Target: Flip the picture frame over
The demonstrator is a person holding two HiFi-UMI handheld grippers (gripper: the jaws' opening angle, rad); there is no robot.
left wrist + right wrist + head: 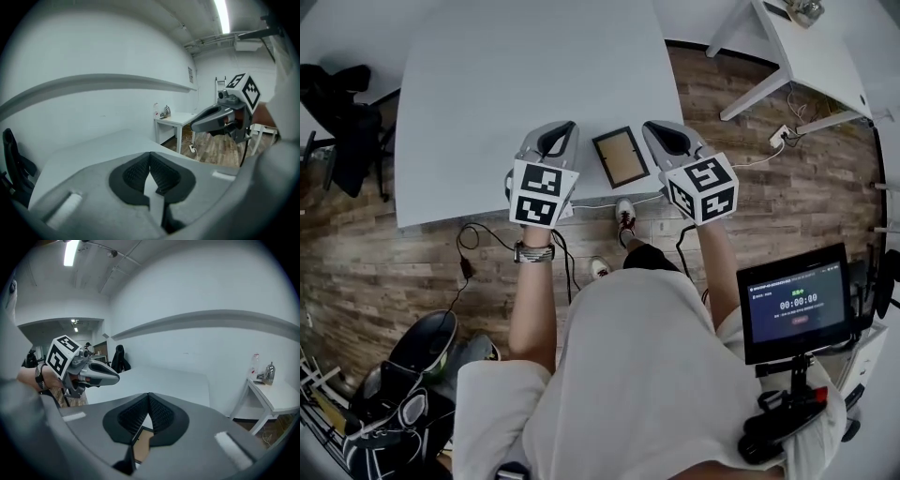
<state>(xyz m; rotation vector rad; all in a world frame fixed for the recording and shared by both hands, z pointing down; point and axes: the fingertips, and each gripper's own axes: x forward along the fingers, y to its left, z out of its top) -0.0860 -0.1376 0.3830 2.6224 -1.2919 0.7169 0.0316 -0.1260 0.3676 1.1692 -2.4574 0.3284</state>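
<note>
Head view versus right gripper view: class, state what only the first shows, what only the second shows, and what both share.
Only the head view shows the screen with a timer and the person's shoes. Only the right gripper view shows the ceiling light. Both show the picture frame lying on the white table, and the left gripper raised beside it.

The head view looks steeply down on the worktop [534,75]; both gripper views skim low across it toward the wall [93,51], one catching the right gripper [194,126], the other the left gripper [115,377].
</note>
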